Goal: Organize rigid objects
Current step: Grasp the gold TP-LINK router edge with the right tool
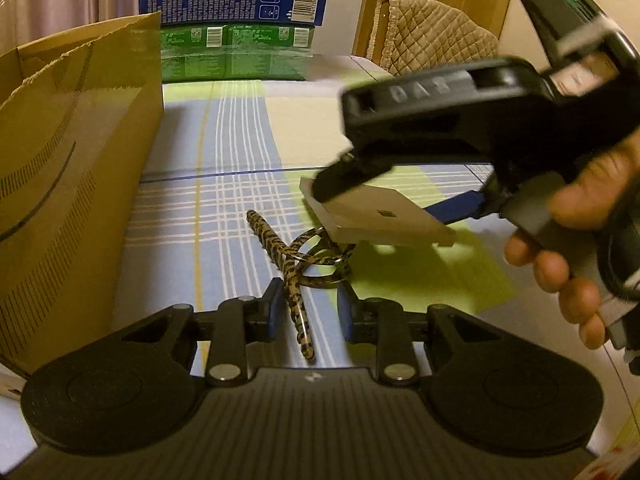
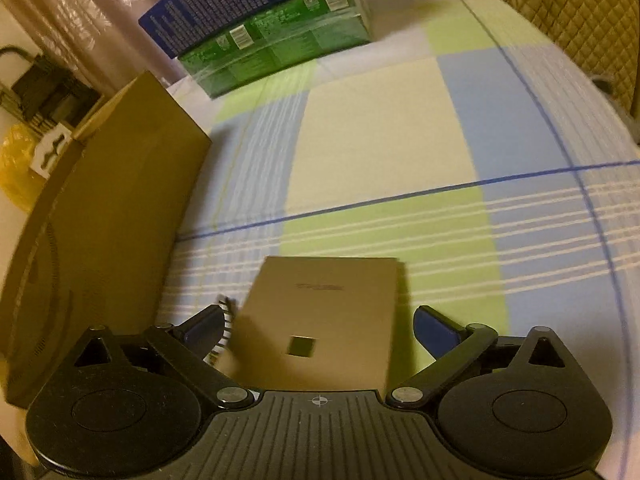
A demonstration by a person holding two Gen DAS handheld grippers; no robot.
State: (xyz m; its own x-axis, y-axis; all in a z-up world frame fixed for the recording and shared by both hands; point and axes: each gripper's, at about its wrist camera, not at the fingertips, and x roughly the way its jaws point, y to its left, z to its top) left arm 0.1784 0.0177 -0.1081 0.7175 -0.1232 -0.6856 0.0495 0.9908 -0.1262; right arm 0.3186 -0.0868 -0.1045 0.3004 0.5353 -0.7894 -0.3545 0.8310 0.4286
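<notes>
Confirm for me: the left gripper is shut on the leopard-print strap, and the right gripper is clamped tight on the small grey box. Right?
Not quite. The left gripper is shut on the leopard-print strap, but the right gripper is open: in the right wrist view its blue fingers stand clear of the small grey box between them.

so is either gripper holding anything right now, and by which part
Right gripper open astride the small cardboard box, pads clear: not held. Left gripper shut, with the leopard-print strap between its fingers; a real pinch cannot be told.
</notes>
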